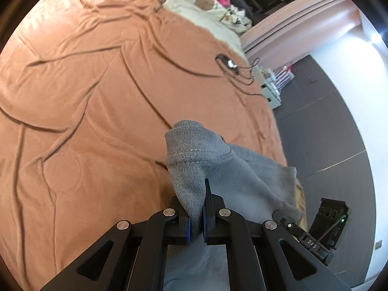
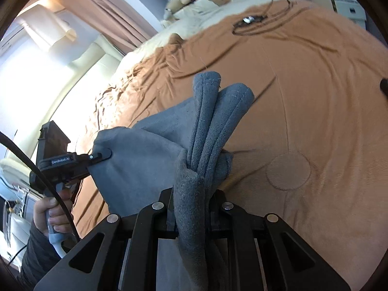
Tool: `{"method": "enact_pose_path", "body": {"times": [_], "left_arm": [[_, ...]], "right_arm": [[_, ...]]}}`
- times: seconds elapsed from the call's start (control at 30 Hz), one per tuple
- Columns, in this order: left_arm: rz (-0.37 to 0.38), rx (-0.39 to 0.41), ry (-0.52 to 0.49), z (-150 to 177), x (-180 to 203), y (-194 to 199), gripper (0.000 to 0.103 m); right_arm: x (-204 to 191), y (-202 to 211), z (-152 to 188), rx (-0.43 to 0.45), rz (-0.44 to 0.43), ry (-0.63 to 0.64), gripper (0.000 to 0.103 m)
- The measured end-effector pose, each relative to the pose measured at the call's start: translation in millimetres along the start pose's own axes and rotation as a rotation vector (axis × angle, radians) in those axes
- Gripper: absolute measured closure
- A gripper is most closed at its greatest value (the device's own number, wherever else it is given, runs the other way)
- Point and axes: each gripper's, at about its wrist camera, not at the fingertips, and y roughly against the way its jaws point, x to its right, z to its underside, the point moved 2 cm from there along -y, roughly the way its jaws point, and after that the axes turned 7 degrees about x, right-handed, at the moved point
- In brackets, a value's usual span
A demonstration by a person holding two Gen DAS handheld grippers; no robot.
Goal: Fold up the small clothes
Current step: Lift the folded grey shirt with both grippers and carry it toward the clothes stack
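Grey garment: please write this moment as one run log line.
step: lift for fold | left gripper: shut on grey garment | right gripper: shut on grey garment | surface: orange bedspread

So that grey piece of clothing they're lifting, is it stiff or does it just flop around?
Probably floppy: the grey garment sags in a slack sheet between the left gripper and right gripper. It bunches into soft rolls at the right grip, so likely thick and fleecy. It seems light, hanging from two small pinches.
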Motion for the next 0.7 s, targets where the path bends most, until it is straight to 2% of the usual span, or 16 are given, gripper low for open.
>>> {"method": "enact_pose_path", "body": {"times": [0.7], "left_arm": [[0.167, 0.150, -0.107, 47, 77, 147, 0.097]], "right_arm": [[-79, 151, 56, 0.148, 0.050, 0.122, 0.092]]}}
